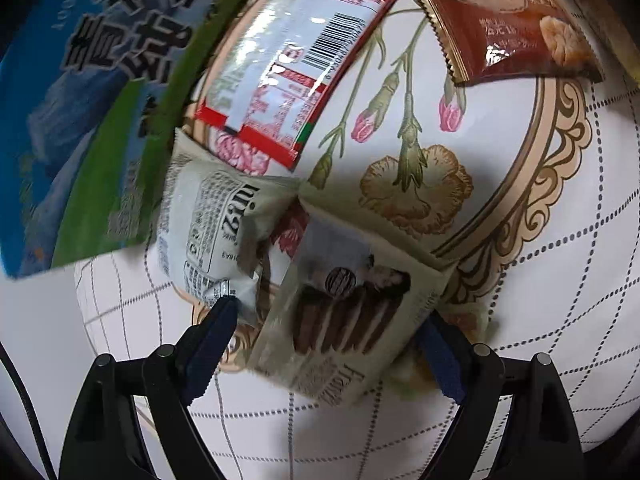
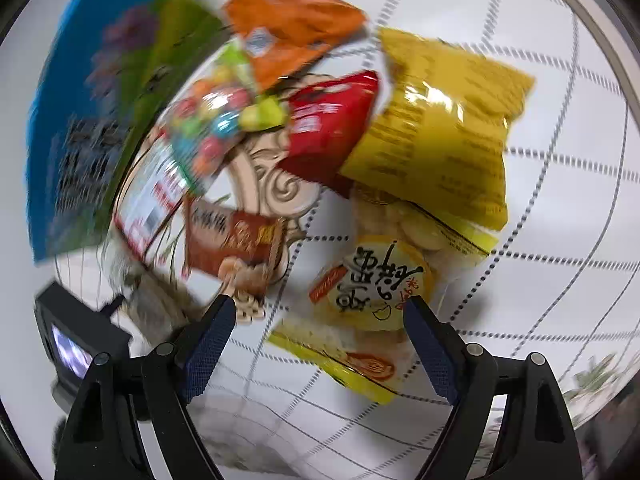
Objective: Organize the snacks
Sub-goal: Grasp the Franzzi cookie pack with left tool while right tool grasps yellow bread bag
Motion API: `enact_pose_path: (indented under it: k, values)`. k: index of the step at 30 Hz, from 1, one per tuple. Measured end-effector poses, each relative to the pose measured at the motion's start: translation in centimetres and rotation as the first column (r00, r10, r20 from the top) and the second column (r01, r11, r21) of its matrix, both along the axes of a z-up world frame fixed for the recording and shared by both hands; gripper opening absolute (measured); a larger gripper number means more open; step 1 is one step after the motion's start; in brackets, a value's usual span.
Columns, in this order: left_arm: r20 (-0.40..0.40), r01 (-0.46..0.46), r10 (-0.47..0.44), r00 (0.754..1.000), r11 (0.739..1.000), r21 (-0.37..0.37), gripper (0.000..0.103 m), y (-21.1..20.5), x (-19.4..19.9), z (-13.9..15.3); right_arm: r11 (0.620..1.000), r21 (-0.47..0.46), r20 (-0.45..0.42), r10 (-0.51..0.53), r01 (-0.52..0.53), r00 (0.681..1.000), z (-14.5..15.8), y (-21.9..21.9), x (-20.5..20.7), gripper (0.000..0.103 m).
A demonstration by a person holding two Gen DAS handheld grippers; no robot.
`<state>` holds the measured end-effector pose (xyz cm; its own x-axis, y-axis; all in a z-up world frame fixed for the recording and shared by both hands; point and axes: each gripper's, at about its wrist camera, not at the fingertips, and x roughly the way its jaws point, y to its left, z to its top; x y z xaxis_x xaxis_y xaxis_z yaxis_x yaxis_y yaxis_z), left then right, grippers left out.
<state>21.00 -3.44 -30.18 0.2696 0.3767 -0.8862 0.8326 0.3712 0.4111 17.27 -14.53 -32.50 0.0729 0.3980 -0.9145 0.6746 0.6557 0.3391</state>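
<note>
In the left wrist view my left gripper is open around a beige wafer packet that lies between its blue pads; they do not press it. A grey-white packet lies beside it, touching the left pad. A red-and-white packet and a brown biscuit packet lie farther on the floral tablecloth. In the right wrist view my right gripper is open over a clear yellow-labelled biscuit bag. The view is blurred.
A big blue-and-green bag fills the left side and also shows in the right wrist view. Orange, red, yellow, brown packets and a candy bag crowd the cloth. The left gripper's camera body is at lower left.
</note>
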Motion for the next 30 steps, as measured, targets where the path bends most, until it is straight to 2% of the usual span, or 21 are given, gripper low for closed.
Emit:
enact_pose_path:
  k: [2,4,5,6,10,12,13,15,17,18,19,20,21,22,24,25,27,28,29,30]
  values:
    - [0.012,0.041,-0.041,0.999,0.999,0.004,0.088,-0.2,-0.1,-0.1,0.999,-0.029,-0.016,-0.022,0.022,1.0,-0.4,0.0,0.2,0.089]
    - [0.022,0.063,-0.063,0.998,0.998,-0.005,0.081,-0.2,-0.6,0.0,0.998,-0.055,-0.033,-0.043,0.041,0.999,-0.2,0.0,0.0,0.088]
    - [0.019,0.05,-0.05,0.999,0.998,-0.023,0.073,-0.2,-1.1,-0.2,0.997,-0.053,-0.021,-0.053,0.052,0.998,0.3,0.2,-0.3,0.088]
    - [0.014,0.029,-0.028,1.0,0.999,-0.041,0.066,-0.2,-2.1,-0.9,0.997,-0.059,-0.014,-0.048,0.047,0.999,0.6,0.4,-0.5,0.088]
    - [0.013,-0.094,0.096,0.995,0.989,-0.117,0.066,1.1,-2.0,-0.1,0.995,-0.096,-0.018,-0.03,0.028,0.999,1.4,1.0,-2.3,0.088]
    - [-0.011,-0.221,0.222,0.975,0.961,-0.169,0.066,2.1,-1.6,0.7,0.994,-0.091,-0.038,-0.069,0.065,0.997,0.7,0.6,-3.0,0.088]
    - [-0.042,-0.311,0.309,0.95,0.93,-0.195,0.065,3.0,-1.3,1.2,0.993,-0.083,-0.044,-0.09,0.086,0.995,0.2,0.8,-3.5,0.088]
    - [-0.116,-0.477,0.462,0.879,0.849,-0.226,0.065,4.8,-0.8,1.7,0.991,-0.061,-0.046,-0.12,0.118,0.992,-0.5,0.6,-3.5,0.088]
    - [-0.235,-0.665,0.622,0.747,0.706,-0.244,0.065,7.6,-0.6,1.9,0.988,-0.055,-0.046,-0.145,0.143,0.988,-1.2,0.5,-3.3,0.088]
    - [-0.284,-0.729,0.671,0.684,0.638,-0.247,0.065,8.7,-0.6,1.9,0.986,-0.053,-0.052,-0.161,0.159,0.986,-1.7,0.5,-3.3,0.088]
    - [-0.346,-0.801,0.722,0.599,0.546,-0.247,0.065,10.3,-0.8,1.7,0.984,-0.045,-0.055,-0.176,0.173,0.983,-2.3,-0.1,-3.3,0.084]
    - [-0.387,-0.843,0.749,0.538,0.481,-0.241,0.066,11.5,-0.9,1.3,0.982,-0.035,-0.057,-0.189,0.187,0.98,-2.7,-0.2,-3.4,0.081]
    - [-0.417,-0.87,0.764,0.493,0.434,-0.235,0.066,12.4,-1.1,1.0,0.981,-0.034,-0.058,-0.191,0.19,0.98,-3.0,-0.2,-3.3,0.071]
    - [-0.445,-0.895,0.777,0.446,0.384,-0.226,0.066,13.4,-1.5,0.4,0.983,-0.046,-0.063,-0.179,0.176,0.982,-3.2,-0.1,-3.2,0.069]
    - [-0.472,-0.909,0.777,0.417,0.348,-0.229,0.066,14.2,-2.1,-0.2,0.991,-0.072,-0.061,-0.121,0.116,0.991,-3.3,0.6,-2.7,0.063]
    - [-0.477,-0.906,0.77,0.423,0.35,-0.239,0.066,14.4,-2.4,-0.3,0.994,-0.086,-0.061,-0.075,0.069,0.995,-3.2,1.1,-2.3,0.06]
    - [-0.466,-0.885,0.752,0.466,0.393,-0.251,0.066,14.1,-2.7,-0.5,0.992,-0.113,-0.059,0.048,-0.054,0.997,-2.9,2.5,-1.6,0.054]
    - [-0.453,-0.865,0.737,0.501,0.431,-0.257,0.067,13.7,-3.0,-0.5,0.984,-0.124,-0.056,0.118,-0.125,0.991,-2.7,3.4,-1.4,0.054]
    - [-0.446,-0.852,0.726,0.523,0.455,-0.258,0.069,14.0,-4.2,-1.2,0.972,-0.132,-0.054,0.189,-0.195,0.98,-2.6,4.4,-1.2,0.053]
    - [-0.437,-0.829,0.705,0.558,0.501,-0.25,0.072,13.1,-4.4,-1.7,0.943,-0.143,-0.055,0.296,-0.301,0.954,-2.4,5.9,-1.0,0.053]
